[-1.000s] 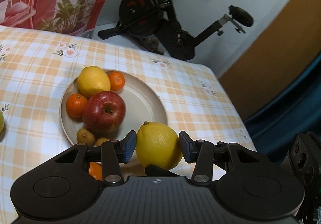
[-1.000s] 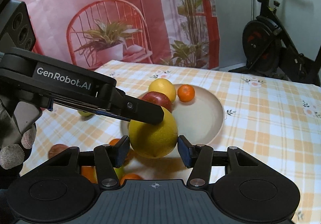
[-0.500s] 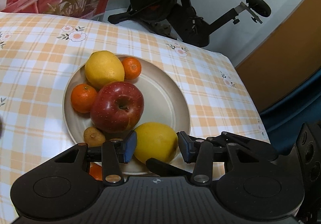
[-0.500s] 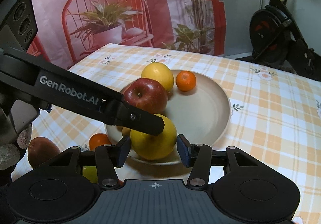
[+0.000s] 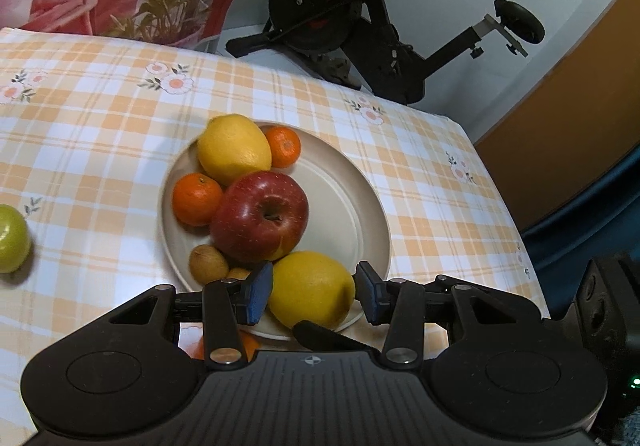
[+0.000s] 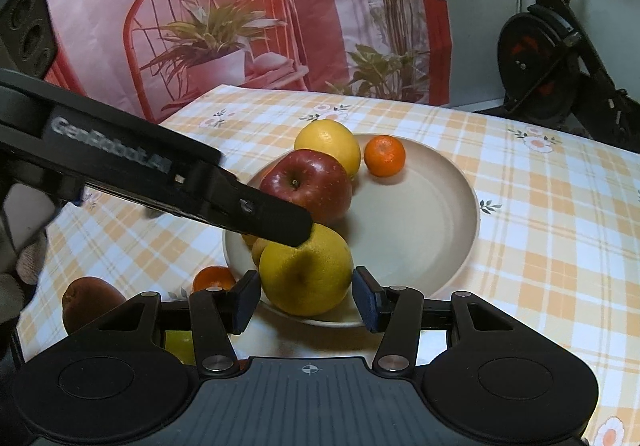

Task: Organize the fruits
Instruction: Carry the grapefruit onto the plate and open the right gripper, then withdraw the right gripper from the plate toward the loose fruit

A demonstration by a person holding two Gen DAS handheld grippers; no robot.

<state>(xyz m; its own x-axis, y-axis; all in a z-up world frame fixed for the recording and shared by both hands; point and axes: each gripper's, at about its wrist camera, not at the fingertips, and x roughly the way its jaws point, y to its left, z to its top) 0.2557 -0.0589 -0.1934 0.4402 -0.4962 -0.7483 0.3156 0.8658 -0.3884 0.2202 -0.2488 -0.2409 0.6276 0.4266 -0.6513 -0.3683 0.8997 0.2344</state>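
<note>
both tongs – left (image 5: 314,292) and right (image 6: 306,296) – grip one yellow lemon (image 6: 306,276) at the plate's (image 6: 440,206) near rim.

Both handheld grippers are matte black plastic. The left gripper (image 5: 312,296) has a ribbed body, two round side discs, silver pivot screws and blue pads (image 5: 256,298) on its fingers. The right gripper (image 6: 306,296) is built the same. White "GenRobot.AI" lettering runs along one arm. A light knit glove (image 6: 16,270) covers the hand.
</note>
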